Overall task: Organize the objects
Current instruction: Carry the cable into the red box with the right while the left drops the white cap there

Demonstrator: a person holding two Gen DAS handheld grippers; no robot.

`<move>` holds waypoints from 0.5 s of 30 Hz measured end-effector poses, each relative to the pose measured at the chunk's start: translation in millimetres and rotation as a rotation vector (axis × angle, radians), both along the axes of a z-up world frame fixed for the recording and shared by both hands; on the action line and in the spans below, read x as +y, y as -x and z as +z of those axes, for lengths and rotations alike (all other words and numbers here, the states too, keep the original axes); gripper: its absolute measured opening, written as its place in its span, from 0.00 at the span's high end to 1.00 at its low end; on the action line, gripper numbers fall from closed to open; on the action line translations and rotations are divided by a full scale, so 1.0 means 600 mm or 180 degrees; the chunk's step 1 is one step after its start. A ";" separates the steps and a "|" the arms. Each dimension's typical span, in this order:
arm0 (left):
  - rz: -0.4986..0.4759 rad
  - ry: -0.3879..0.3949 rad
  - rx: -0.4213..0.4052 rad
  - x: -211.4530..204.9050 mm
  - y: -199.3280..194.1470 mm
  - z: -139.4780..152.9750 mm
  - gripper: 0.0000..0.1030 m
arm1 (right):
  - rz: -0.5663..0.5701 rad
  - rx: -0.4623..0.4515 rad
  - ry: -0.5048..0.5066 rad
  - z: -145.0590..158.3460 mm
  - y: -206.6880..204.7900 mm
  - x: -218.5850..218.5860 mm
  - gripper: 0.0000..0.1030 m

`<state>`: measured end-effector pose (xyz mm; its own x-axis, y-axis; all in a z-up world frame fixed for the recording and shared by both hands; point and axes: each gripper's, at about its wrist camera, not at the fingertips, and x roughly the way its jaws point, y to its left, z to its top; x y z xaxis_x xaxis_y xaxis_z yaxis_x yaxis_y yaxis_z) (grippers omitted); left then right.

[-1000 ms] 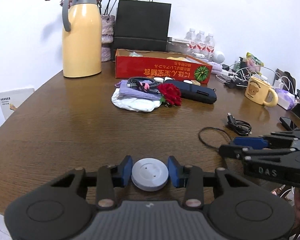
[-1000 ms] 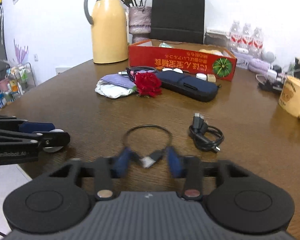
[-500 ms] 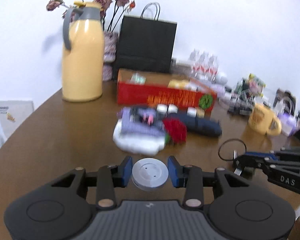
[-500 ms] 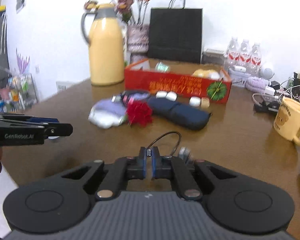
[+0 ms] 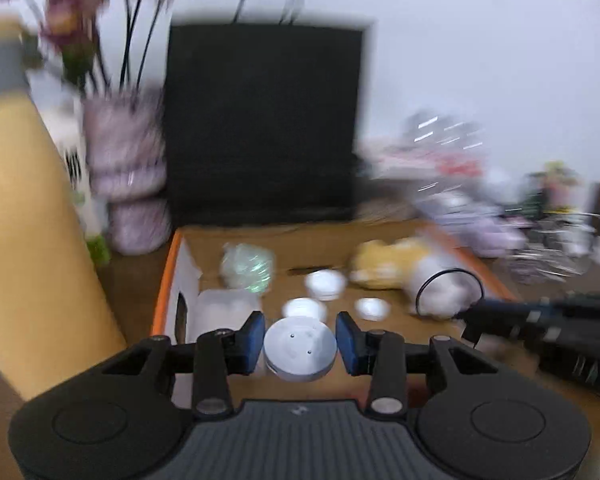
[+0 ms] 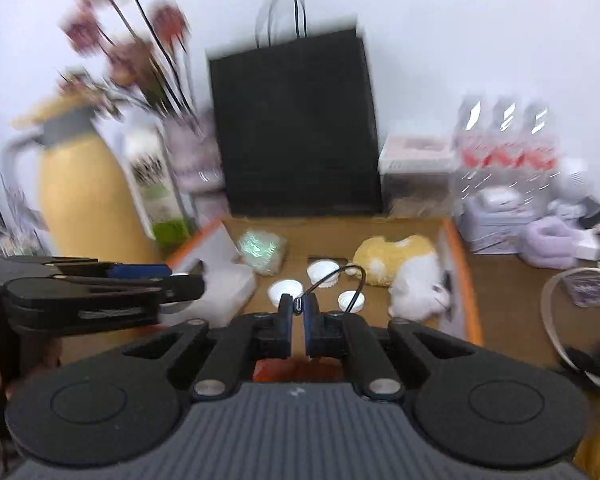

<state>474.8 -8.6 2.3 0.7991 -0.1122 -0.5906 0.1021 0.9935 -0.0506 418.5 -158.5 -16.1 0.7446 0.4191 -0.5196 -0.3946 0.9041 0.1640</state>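
Note:
My left gripper is shut on a round grey-white disc and holds it over the near left part of the open orange-rimmed cardboard box. My right gripper is shut on a short black cable whose loop hangs forward over the same box. The cable loop also shows in the left wrist view at the right gripper's tip. The left gripper shows side-on in the right wrist view. Both views are blurred.
The box holds several white caps, a clear plastic case, a shiny wrapped lump and a yellow-white plush toy. A yellow thermos, flower vase, black paper bag and water bottles stand around it.
Both grippers have moved forward from the near table area to above the box, carrying the disc and the cable. The right gripper shut on the cable about a second ago.

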 end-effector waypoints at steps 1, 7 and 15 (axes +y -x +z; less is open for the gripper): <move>0.0102 0.0053 0.0177 0.000 -0.039 -0.019 0.60 | 0.0079 0.0247 0.0051 -0.019 -0.043 0.019 0.93; 0.0083 0.0357 0.0354 0.033 -0.073 -0.016 0.37 | -0.0207 0.0697 -0.0285 -0.060 -0.125 0.002 0.49; -0.0094 0.0256 -0.0383 0.041 0.143 0.082 0.21 | -0.0300 -0.0084 -0.0054 0.050 0.073 -0.087 0.18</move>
